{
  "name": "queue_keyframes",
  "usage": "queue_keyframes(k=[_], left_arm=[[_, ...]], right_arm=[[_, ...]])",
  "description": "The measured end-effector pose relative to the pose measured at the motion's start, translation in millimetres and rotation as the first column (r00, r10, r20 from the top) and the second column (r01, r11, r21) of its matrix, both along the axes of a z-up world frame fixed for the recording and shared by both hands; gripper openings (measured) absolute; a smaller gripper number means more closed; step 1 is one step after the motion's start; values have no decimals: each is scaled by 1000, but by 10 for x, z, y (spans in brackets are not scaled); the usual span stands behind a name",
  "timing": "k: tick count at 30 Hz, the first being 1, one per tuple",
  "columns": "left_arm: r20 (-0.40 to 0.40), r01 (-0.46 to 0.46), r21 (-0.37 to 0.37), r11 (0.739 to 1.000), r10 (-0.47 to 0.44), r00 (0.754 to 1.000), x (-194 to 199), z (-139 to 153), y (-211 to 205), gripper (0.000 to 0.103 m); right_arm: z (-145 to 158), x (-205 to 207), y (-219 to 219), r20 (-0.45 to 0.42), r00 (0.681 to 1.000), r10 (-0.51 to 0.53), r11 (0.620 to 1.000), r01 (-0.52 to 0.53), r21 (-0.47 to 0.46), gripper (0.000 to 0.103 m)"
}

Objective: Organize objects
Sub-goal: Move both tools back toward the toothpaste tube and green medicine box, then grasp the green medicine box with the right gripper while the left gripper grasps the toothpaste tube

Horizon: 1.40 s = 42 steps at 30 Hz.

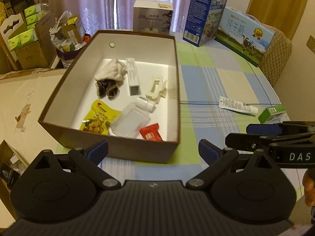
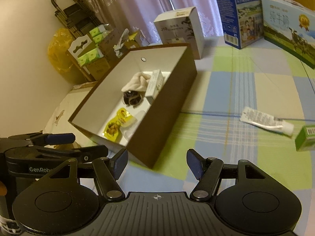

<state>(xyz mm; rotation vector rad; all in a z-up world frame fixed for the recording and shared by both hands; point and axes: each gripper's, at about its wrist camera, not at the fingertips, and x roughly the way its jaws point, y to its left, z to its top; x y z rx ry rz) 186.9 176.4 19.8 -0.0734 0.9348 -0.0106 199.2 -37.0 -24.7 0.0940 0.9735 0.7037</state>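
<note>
Box (image 1: 116, 147) on table (image 1: 206, 90), snack pouch (image 1: 98, 118) inside; tube (image 1: 237, 106) and carton (image 1: 272, 114) lie right of it.

Left gripper (image 1: 153, 151) and right gripper (image 2: 157, 163) side by side, jaws apart, empty.

A brown box (image 1: 126, 149) with a white inside sits on a cloth (image 1: 212, 90) checked in blue, green and cream. Inside lie a yellow packet (image 1: 98, 118) and a red wrapper (image 1: 151, 134). At three o'clock: a white tube (image 1: 237, 105), a green carton (image 1: 272, 114).
</note>
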Motion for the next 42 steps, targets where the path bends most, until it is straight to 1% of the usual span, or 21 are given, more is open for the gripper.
queue_keyframes(k=[6, 15, 20, 26, 32, 37, 39, 42], left_arm=[[-13, 9, 10, 1000, -9, 1000, -39, -33, -214, 97], [-42, 47, 19, 999, -46, 998, 21, -113, -606, 97], [-73, 78, 4, 997, -77, 994, 106, -194, -849, 97], [-103, 129, -11, 992, -129, 986, 242, -295, -1177, 97], [-124, 155, -10, 988, -155, 980, 433, -443, -1485, 97], [-140, 137, -1, 991, -136, 981, 636, -579, -1665, 97], [-143, 128, -1, 992, -127, 982, 733, -623, -1717, 97], [-141, 111, 6, 994, -109, 984, 864, -676, -1784, 97]], right_arm=[[-57, -42, -278, -26, 999, -19, 1000, 19, -7, 63], [-140, -16, -719, -57, 997, -61, 998, 60, -26, 63], [-190, 28, -1038, -59, 992, -109, 992, 105, -66, 63], [-296, 136, -1499, -61, 980, -188, 976, 179, -125, 63], [-386, 325, -1986, -1, 971, -238, 950, 233, -207, 63], [-447, 563, -2357, 83, 968, -237, 929, 251, -272, 63], [-456, 687, -2486, 112, 968, -226, 928, 249, -278, 63], [-468, 895, -2622, 129, 967, -218, 936, 245, -253, 63]])
